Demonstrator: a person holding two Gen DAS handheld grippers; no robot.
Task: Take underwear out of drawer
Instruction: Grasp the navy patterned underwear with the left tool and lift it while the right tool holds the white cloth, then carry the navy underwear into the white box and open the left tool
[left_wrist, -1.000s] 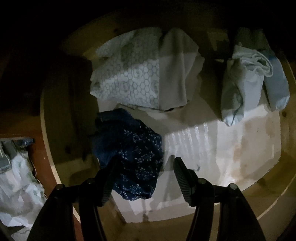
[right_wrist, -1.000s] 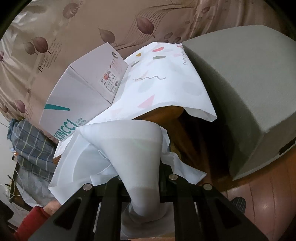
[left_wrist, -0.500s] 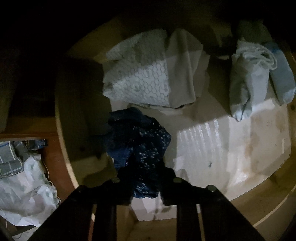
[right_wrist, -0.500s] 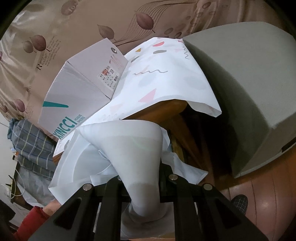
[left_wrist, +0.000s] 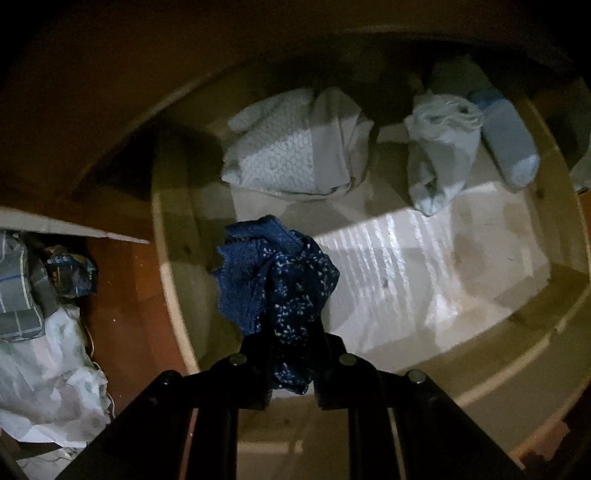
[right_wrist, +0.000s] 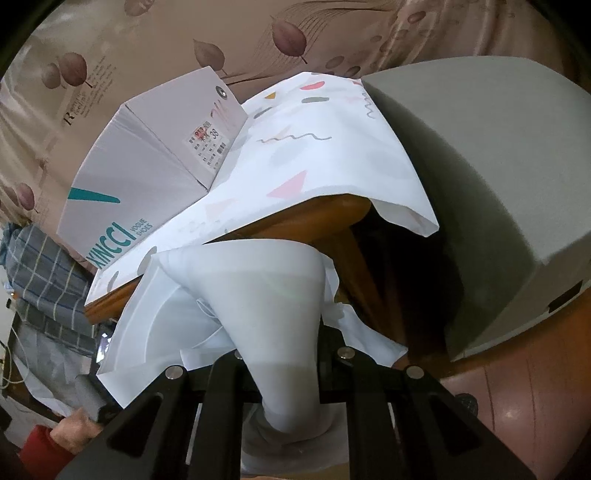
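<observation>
In the left wrist view my left gripper is shut on dark blue patterned underwear and holds it bunched above the open wooden drawer. Inside the drawer lie a white honeycomb-print garment, a pale rolled garment and a light blue folded one. In the right wrist view my right gripper is shut on white underwear, held up in front of a small table.
The drawer has a white liner. Left of the drawer, on the red-brown floor, lie white cloth and plaid fabric. The right wrist view shows a shoe box on a table with a patterned cloth, and a grey box.
My left gripper closed on the blue underwear and lifted it up and back from the drawer floor. The right gripper stayed almost still with the white underwear.
</observation>
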